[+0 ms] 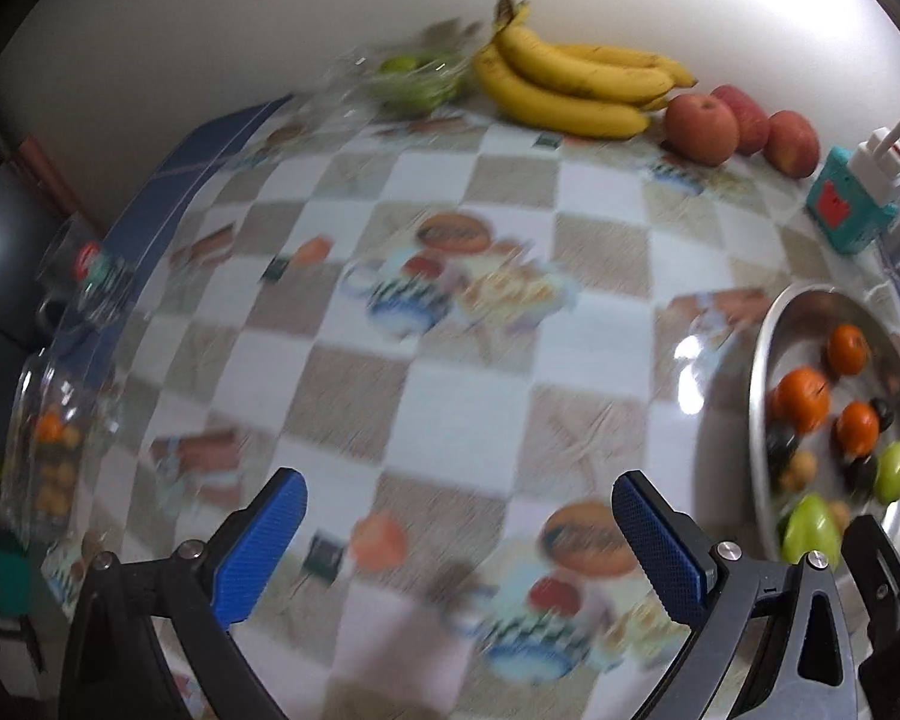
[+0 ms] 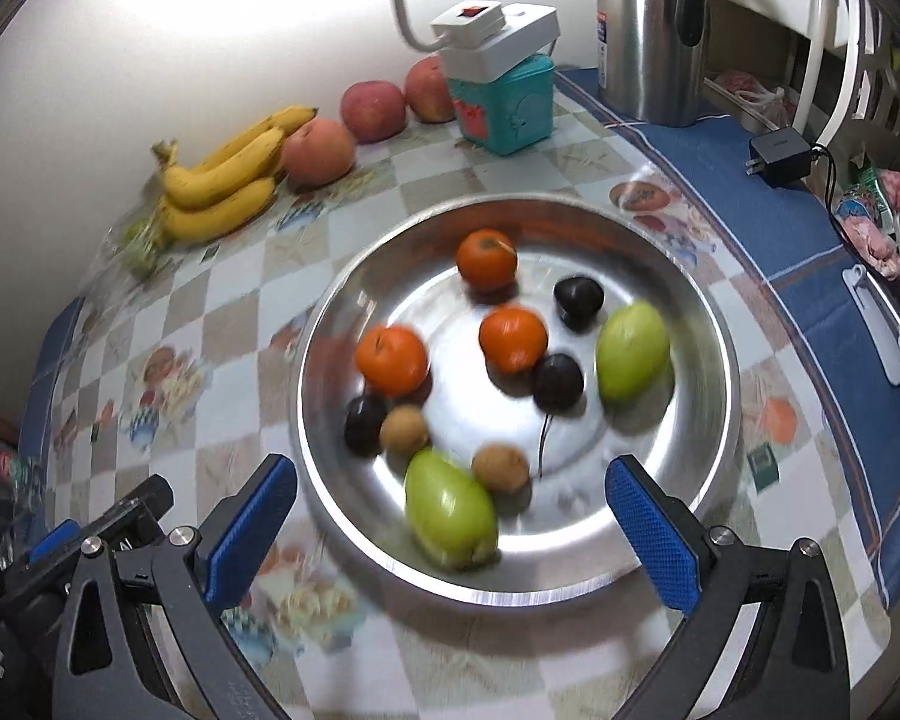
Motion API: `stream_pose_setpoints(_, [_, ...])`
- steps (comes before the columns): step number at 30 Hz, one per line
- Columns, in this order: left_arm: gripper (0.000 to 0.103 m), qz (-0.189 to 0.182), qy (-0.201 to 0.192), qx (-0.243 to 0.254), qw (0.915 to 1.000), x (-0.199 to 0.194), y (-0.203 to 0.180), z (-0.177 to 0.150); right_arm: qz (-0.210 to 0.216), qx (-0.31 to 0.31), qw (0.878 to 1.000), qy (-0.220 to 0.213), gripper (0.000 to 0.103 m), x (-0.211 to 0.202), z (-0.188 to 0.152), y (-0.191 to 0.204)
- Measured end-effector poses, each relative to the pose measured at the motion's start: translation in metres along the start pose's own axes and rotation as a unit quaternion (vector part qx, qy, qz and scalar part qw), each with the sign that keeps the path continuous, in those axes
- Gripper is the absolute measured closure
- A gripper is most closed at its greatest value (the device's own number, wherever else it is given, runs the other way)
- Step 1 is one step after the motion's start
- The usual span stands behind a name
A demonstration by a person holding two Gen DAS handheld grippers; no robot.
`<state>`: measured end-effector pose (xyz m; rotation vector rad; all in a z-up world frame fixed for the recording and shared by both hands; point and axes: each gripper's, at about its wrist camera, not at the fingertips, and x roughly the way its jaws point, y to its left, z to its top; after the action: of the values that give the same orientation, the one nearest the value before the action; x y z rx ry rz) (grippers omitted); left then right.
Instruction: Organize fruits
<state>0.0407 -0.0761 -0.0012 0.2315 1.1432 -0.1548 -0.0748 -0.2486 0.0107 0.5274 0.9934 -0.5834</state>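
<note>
A steel bowl (image 2: 510,591) holds three oranges (image 2: 513,330), two green fruits (image 2: 633,351), three dark fruits (image 2: 558,381) and two brown ones (image 2: 501,468). My right gripper (image 2: 450,531) hangs open over the bowl's near rim, nothing between its blue pads (image 2: 654,540). My left gripper (image 1: 462,543) stands open above the bare checkered cloth, left of the bowl (image 1: 762,360). Bananas (image 1: 570,84) and three apples (image 1: 702,126) lie along the back wall. Green fruit (image 1: 420,78) sits in a blurred glass dish beside the bananas.
A teal box (image 2: 507,105) with a white lamp base on it stands behind the bowl, next to a steel kettle (image 2: 648,30). A black charger (image 2: 780,153) lies on the blue cloth border. A glass container (image 1: 48,450) with orange fruit sits at the table's left edge.
</note>
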Motion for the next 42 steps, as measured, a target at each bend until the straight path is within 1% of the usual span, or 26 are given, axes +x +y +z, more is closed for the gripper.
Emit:
stream_pose_setpoints(3, [0.000,0.001,0.013,-0.005,0.9999,-0.001,0.011,-0.013,-0.006,-0.017,1.000,0.008,0.001,-0.004,-0.020,0.004])
stream_pose_setpoints(5, [0.000,0.007,0.011,0.000,0.9999,-0.006,0.016,-0.025,-0.008,-0.022,1.000,0.015,0.001,-0.005,-0.031,0.005])
stream_pose_setpoints(9, [0.000,0.023,0.008,0.015,0.9996,-0.008,0.022,-0.044,-0.011,-0.028,0.999,0.014,0.001,-0.012,-0.043,0.006])
stream_pose_setpoints(11, [0.000,0.023,0.013,0.016,0.9995,-0.007,0.026,-0.050,-0.013,-0.031,0.999,0.014,0.001,-0.015,-0.048,0.006])
stream_pose_setpoints(21, [0.000,0.011,-0.023,0.005,0.9996,-0.027,0.038,-0.054,-0.011,-0.026,1.000,-0.006,0.001,-0.031,-0.053,0.004])
stream_pose_setpoints(28, [0.000,0.009,-0.017,0.005,0.9998,-0.025,0.038,-0.054,-0.010,-0.030,0.999,-0.008,0.001,-0.032,-0.052,0.006])
stream_pose_setpoints(34, [0.000,0.012,-0.017,0.016,0.9996,-0.024,0.035,-0.054,-0.008,-0.035,0.999,-0.003,0.001,-0.029,-0.053,0.008])
stream_pose_setpoints(42, [0.000,0.028,-0.022,0.026,0.9990,-0.023,0.037,-0.051,-0.006,-0.029,1.000,0.004,0.001,-0.026,-0.053,0.006])
